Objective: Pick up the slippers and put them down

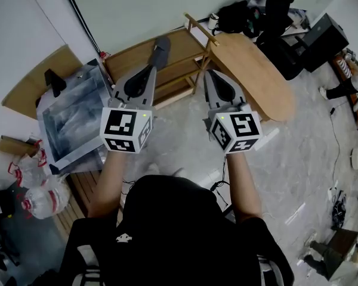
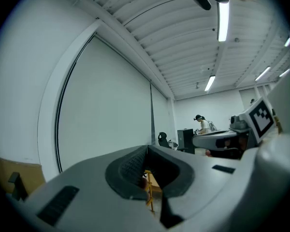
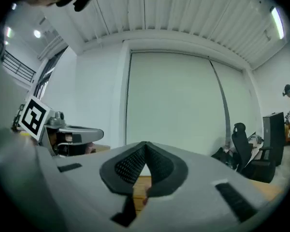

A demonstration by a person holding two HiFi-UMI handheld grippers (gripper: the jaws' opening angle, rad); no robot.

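Observation:
One dark grey slipper lies on the top board of a low wooden shoe rack against the wall. My left gripper is held level just short of the slipper's near end, jaws together and empty. My right gripper is level beside it, above the rack's right end, also closed with nothing held. In the left gripper view the left gripper shows its pads meeting, with a strip of the rack below. The right gripper view shows the right gripper closed likewise. No second slipper is visible.
A long oval wooden table stands right of the rack. A glass-fronted box and cardboard sit to the left, plastic bags lower left. Black bags and an office chair crowd the back. A person stands far off.

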